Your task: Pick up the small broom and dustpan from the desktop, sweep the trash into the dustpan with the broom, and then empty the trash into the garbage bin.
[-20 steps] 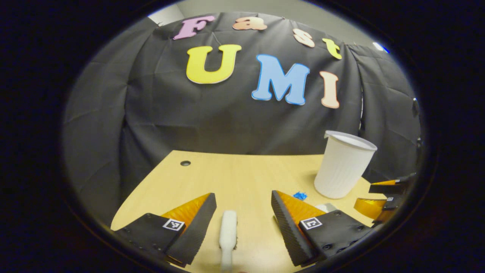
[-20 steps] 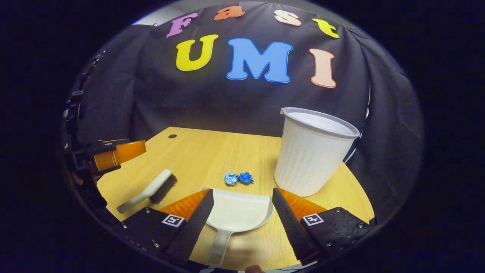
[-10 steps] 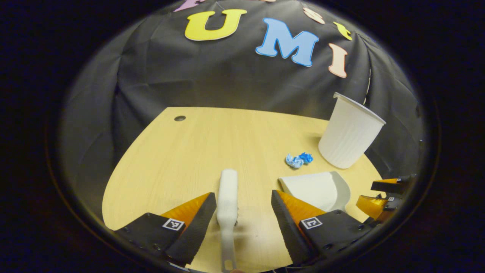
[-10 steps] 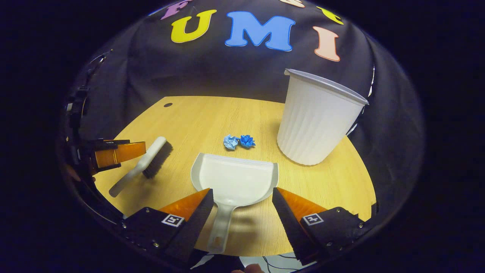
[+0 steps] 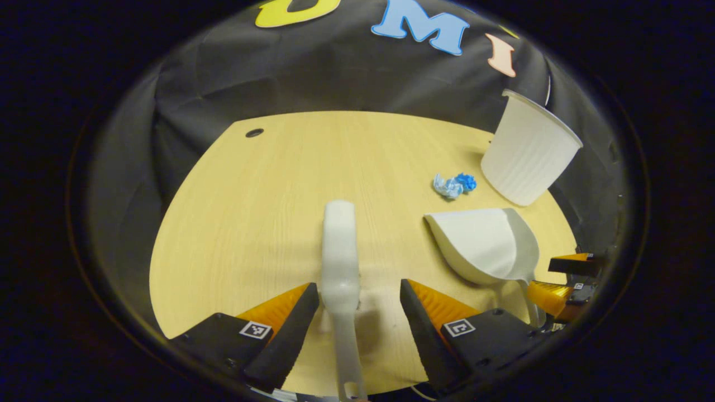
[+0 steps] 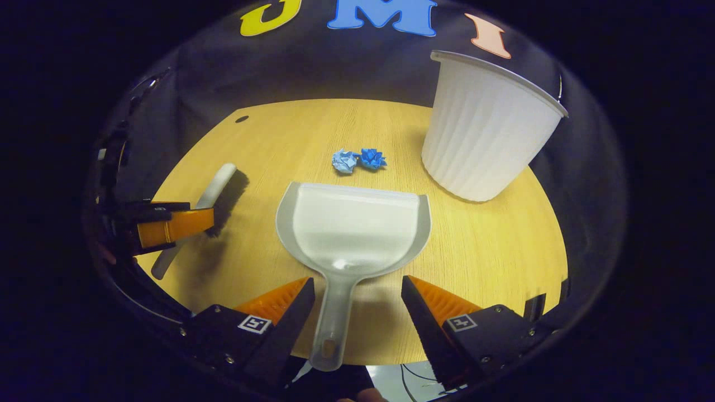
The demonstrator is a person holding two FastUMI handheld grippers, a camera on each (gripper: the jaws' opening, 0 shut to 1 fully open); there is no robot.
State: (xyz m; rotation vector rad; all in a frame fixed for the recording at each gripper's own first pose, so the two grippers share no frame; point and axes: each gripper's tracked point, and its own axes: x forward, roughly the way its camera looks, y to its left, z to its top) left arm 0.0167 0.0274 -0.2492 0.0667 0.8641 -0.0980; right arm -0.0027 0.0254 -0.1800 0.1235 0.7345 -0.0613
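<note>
We have both tools flat on the wooden worktop (image 6: pixel 491 262), neither lifted yet. In the left gripper view our left gripper (image 5: pixel 359 298) has its jaws spread wide w/ the broom (image 5: pixel 341 262) handle running between them, no contact either side; broom head points toward the far edge. In the right gripper view our right gripper (image 6: pixel 357 298) is likewise released, jaws apart on either side of the dustpan (image 6: pixel 352 226) handle, not touching it. Dustpan's open mouth faces the far side, toward the trash.

Trash = two small crumpled blue paper balls (image 6: pixel 357 159), touching each other, just beyond the dustpan's front lip. White ribbed garbage bin (image 6: pixel 483 125) stands upright to the right of the trash, near the worktop's right edge. Broom sits well left of the dustpan; in the right gripper view its bristles face the dustpan side and the left gripper covers part of the handle. A small round hole (image 5: pixel 254 133) sits at the far left of the worktop.
</note>
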